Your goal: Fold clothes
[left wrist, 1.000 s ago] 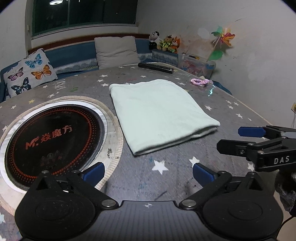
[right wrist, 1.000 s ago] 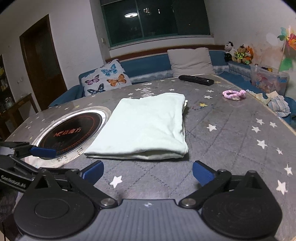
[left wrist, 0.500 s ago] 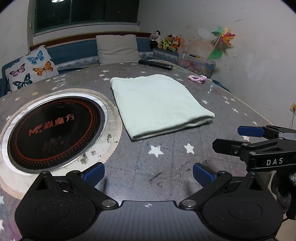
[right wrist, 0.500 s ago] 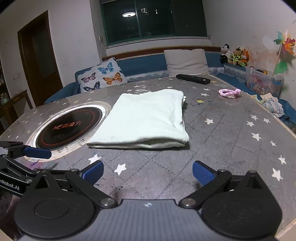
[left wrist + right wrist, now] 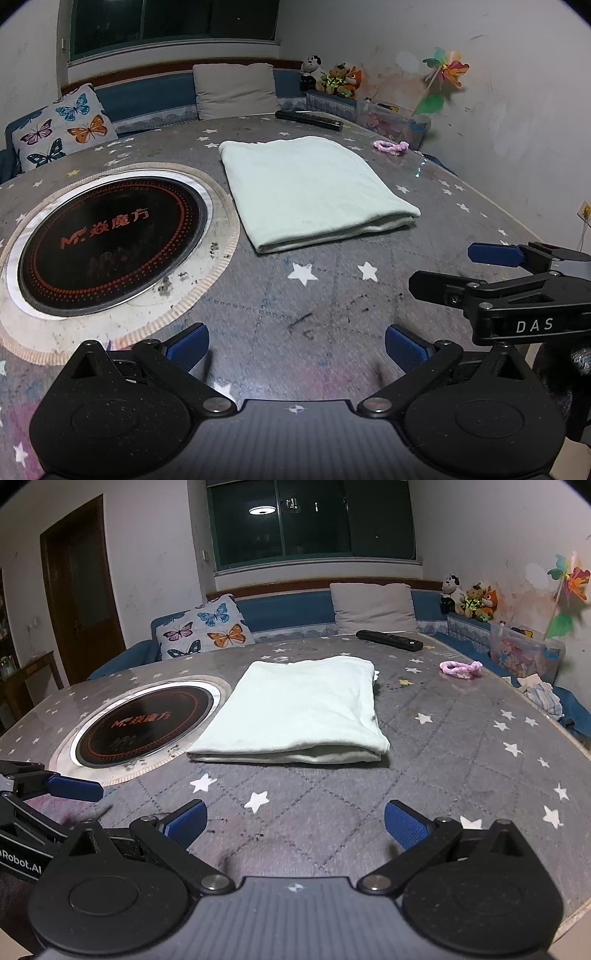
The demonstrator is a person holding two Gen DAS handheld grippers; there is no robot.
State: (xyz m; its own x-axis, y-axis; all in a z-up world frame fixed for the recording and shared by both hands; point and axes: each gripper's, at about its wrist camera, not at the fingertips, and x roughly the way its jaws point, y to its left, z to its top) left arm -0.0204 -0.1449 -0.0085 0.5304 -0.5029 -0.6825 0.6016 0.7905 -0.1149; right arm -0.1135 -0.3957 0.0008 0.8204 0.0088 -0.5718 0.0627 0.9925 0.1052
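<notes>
Left wrist view: left gripper [image 5: 297,345] open and empty, above the table's [image 5: 332,314] near edge; folded cloth [image 5: 310,188] lies mid-table, beside the hob [image 5: 110,240]. Right wrist view: right gripper [image 5: 295,823] open, empty, cloth [image 5: 299,709] ahead, apart.

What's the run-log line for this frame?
garment: folded, flat on table | left gripper: open, empty | right gripper: open, empty | phase: clear of garment
</notes>
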